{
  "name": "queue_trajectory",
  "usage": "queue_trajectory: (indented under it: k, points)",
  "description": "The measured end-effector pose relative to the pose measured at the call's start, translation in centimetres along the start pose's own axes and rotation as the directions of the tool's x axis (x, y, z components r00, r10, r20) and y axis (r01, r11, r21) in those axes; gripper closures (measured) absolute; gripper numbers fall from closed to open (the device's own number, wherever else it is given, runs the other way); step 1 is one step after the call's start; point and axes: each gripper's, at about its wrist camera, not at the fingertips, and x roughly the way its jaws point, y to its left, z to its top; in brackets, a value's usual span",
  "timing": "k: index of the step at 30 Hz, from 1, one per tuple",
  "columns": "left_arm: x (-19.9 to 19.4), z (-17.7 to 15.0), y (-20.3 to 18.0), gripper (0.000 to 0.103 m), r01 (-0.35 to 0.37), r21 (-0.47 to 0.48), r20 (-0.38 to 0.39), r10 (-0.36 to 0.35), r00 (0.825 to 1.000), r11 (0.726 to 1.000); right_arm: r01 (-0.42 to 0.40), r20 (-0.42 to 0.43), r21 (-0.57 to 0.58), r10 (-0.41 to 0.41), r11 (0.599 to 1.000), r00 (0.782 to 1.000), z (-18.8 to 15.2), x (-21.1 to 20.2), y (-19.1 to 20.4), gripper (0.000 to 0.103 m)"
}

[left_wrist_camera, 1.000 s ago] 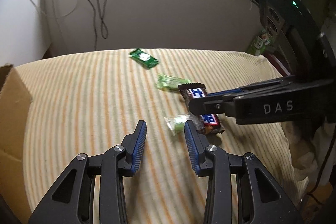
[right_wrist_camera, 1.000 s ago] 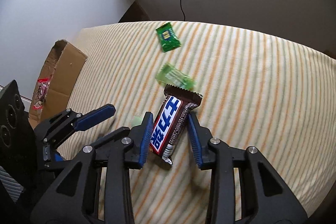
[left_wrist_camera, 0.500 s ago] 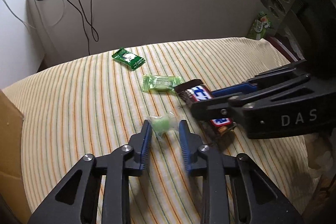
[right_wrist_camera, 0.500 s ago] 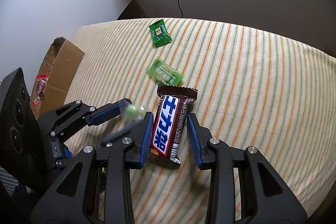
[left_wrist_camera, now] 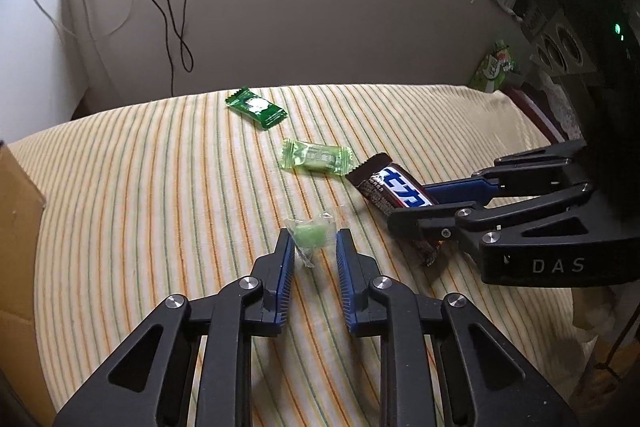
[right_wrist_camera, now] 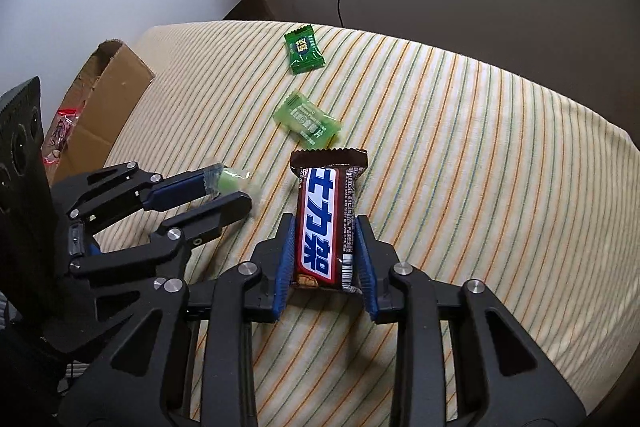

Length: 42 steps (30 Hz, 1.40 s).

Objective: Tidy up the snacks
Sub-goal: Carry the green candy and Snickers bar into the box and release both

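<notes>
Left wrist: left gripper (left_wrist_camera: 311, 251) closing on the small green candy (left_wrist_camera: 310, 235), earlier loose on the striped cloth (left_wrist_camera: 120, 187), just beside the chocolate bar (left_wrist_camera: 394, 187).

Right wrist: right gripper (right_wrist_camera: 325, 251) narrowing onto the bar, already pinched; both ready for lifting toward the cardboard box (right_wrist_camera: 104, 95).

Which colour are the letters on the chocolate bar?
Blue on a white band, on the chocolate bar; clearest in the right wrist view.
</notes>
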Motion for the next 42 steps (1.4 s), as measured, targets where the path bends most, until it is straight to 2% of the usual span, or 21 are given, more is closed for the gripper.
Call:
queue_trajectory:
  k: [5,12,21,25,33,42]
  points:
    - [-1.3,-0.2,0.1,0.083,0.002,-0.014,0.030,-0.001,1.000,1.000,-0.010,0.035,-0.002,0.010,1.000,0.999,-0.3,-1.5,0.4,0.073]
    - [-5.3,-0.8,1.1,0.083,-0.012,-0.033,0.096,0.015,0.995,0.999,-0.023,0.096,-0.042,0.027,0.999,0.995,0.1,-4.4,2.5,0.073]
    - [-12.0,-2.6,4.8,0.083,-0.064,-0.112,0.207,0.087,0.975,0.992,-0.072,0.154,-0.137,0.093,0.988,0.984,1.9,-6.4,9.7,0.073]
    - [-14.3,-3.5,6.9,0.083,-0.099,-0.149,0.230,0.132,0.964,0.984,-0.086,0.171,-0.189,0.119,0.978,0.978,2.7,-6.6,13.2,0.073]
    - [-17.9,-6.4,11.1,0.083,-0.173,-0.229,0.239,0.228,0.944,0.958,-0.144,0.155,-0.268,0.190,0.953,0.970,4.5,-5.1,19.6,0.073]
    - [-20.9,-10.0,14.8,0.083,-0.234,-0.307,0.228,0.310,0.923,0.922,-0.197,0.108,-0.335,0.245,0.921,0.964,4.8,-3.1,25.1,0.073]
